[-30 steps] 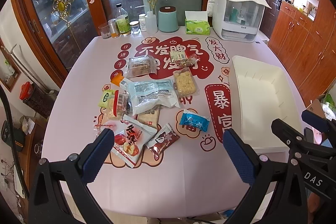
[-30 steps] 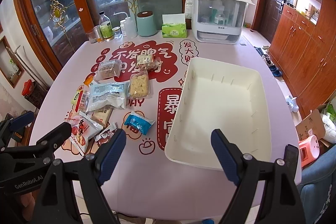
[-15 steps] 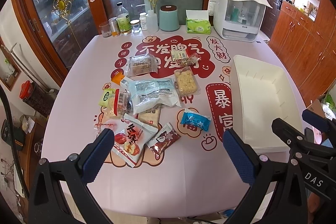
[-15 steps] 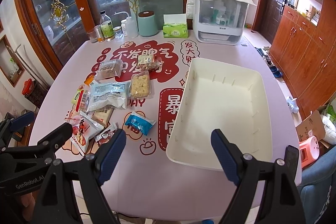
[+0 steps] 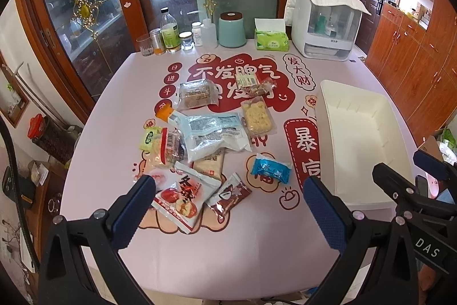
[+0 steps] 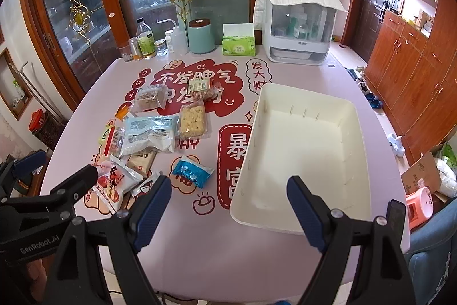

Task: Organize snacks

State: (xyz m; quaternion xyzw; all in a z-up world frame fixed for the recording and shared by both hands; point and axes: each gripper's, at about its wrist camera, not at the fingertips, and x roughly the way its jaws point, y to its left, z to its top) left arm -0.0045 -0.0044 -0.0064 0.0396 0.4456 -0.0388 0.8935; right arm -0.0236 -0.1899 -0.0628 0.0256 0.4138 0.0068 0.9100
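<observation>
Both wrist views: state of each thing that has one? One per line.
left gripper: open, holding nothing
right gripper: open, holding nothing
white bin: upright, empty
blue snack packet: flat on the table, apart from the pile
red apple-print packet: sealed, overlapping the pile's near edge
tissue box: open, tissue sticking up
teal canister: lid on

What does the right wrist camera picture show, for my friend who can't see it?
An empty white rectangular plastic bin sits on a pink table with red lettering, with a scatter of wrapped snack packets to its left. The open right gripper hovers over the near edge, and the open left gripper shows at lower left.
</observation>
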